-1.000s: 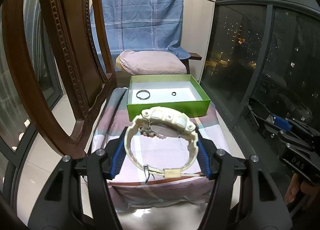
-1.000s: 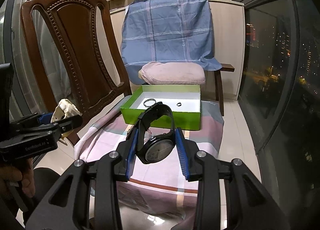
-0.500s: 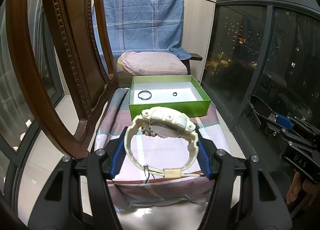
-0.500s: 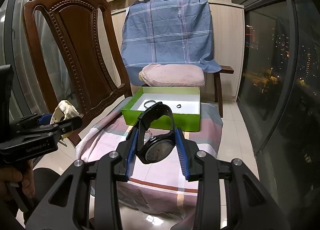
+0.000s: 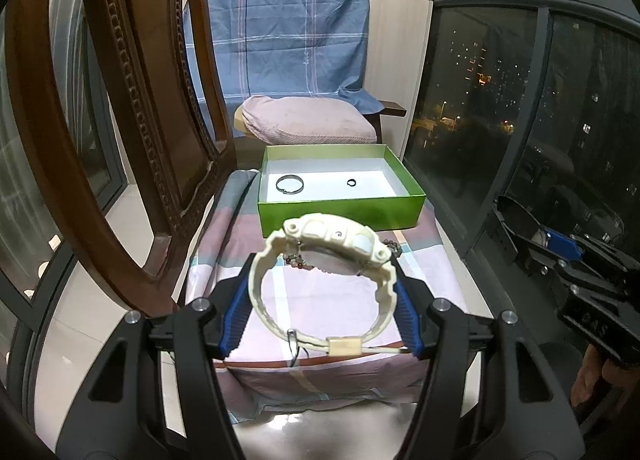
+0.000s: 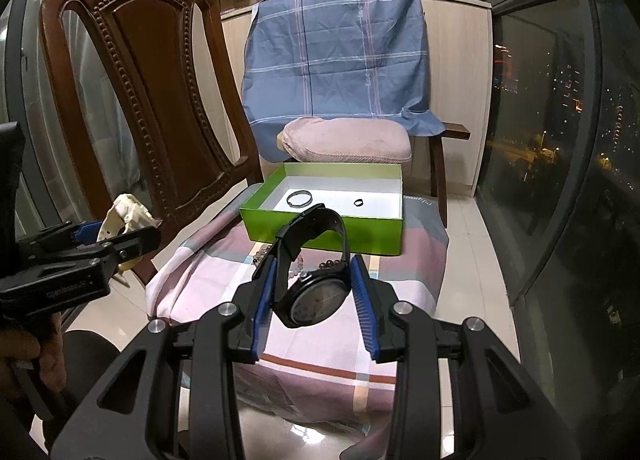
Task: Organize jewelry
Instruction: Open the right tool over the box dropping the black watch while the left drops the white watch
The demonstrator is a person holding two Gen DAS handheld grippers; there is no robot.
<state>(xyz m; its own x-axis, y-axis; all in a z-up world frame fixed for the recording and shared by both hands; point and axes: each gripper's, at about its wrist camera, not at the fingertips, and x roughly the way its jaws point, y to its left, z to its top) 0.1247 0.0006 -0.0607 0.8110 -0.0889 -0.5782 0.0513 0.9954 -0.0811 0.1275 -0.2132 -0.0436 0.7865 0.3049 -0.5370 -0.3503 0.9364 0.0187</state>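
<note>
Bangle (image 5: 289, 184) and small ring (image 5: 351, 182) already lie in the green box (image 5: 340, 212), beads (image 6: 298, 260) wait on the cloth, while my left gripper (image 5: 322, 302) clamps the cream watch (image 5: 332, 236) and my right gripper (image 6: 314, 292) clamps the black watch (image 6: 316, 296), both short of the box.

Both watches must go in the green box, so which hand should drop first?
Probably right: its gripper, clamping the black watch, faces the green box squarely; the left gripper holds the cream watch similarly.
</note>
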